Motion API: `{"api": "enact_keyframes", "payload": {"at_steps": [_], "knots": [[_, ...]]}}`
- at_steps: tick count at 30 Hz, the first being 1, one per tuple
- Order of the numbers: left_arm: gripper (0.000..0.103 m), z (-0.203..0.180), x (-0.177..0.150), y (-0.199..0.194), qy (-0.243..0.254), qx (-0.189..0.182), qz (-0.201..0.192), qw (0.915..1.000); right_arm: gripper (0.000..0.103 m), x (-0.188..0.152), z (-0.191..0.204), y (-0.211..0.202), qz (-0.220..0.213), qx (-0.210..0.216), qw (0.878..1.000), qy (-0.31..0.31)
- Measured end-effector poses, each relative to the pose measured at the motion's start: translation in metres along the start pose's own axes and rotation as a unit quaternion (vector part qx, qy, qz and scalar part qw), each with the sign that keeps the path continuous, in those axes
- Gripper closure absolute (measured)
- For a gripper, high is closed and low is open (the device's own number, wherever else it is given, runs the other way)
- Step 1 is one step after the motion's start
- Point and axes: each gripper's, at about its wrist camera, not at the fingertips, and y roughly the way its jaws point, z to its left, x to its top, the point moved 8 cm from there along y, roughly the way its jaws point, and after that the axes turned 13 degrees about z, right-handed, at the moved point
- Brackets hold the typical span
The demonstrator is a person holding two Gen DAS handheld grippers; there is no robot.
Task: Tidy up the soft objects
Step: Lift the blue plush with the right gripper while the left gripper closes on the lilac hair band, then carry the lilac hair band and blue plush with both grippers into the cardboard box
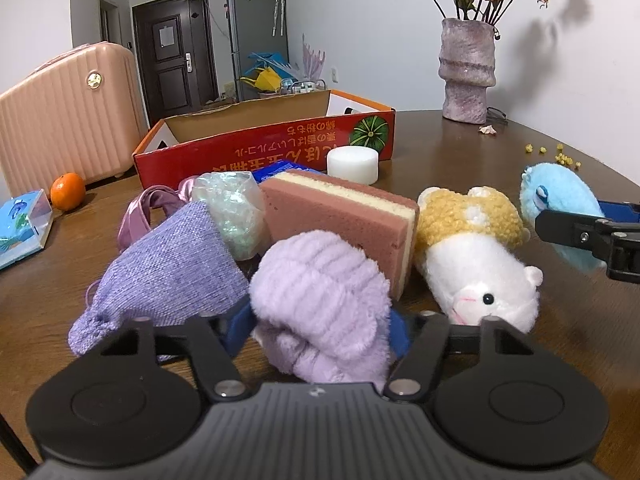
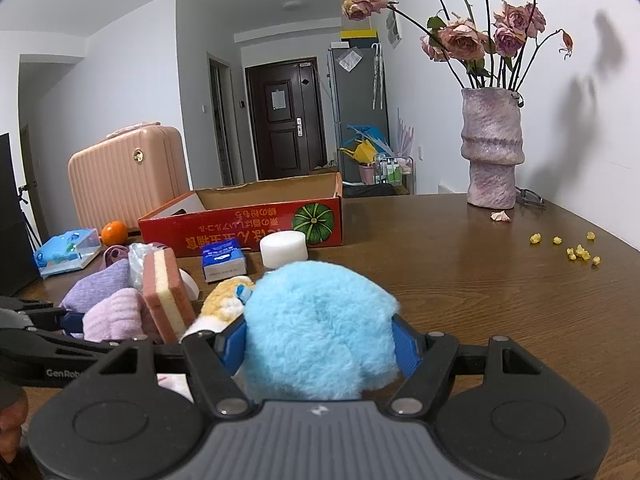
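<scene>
Your left claw [image 1: 320, 332] pinches the lilac fuzzy sock bundle [image 1: 320, 300], blue pads pressed into its sides, low over the near edge of the surface [image 2: 480, 280]. Your right claw [image 2: 320, 340] clamps the blue plush [image 2: 316, 328] the same way, near the near edge of the surface, further toward its right side.

Largest first: the red cardboard box [image 1: 256, 148] sits open-topped toward the far edge, its long side running across your view, straight ahead of the left claw and ahead-left of the right one. That is probably where both soft things belong, so each must rise over the near wall; the left hand looks the nearer.

Between claws and box lies the rest of the pile: the pink and cream sponge [image 1: 340, 216] on edge, the hamster plush [image 1: 476, 256] with its length pointing toward you, the purple knit pouch [image 1: 168, 256], the bubble wrap [image 1: 232, 208], then the white foam disc [image 1: 352, 164] just before the box wall.
</scene>
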Motion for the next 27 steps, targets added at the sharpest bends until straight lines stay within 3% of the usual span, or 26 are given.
{"api": "enact_keyframes", "payload": {"at_steps": [9,27], "knots": [[0.083,-0.002,-0.009,-0.013,-0.002,-0.007,-0.012,0.9999,0.033,-0.002,0.0,-0.003,-0.003,-0.002,1.0,0.001],[0.088,0.003,-0.021,-0.048,-0.026,0.006,-0.052,0.9983,0.033,-0.006,0.003,-0.017,-0.013,-0.004,1.0,-0.001]]}}
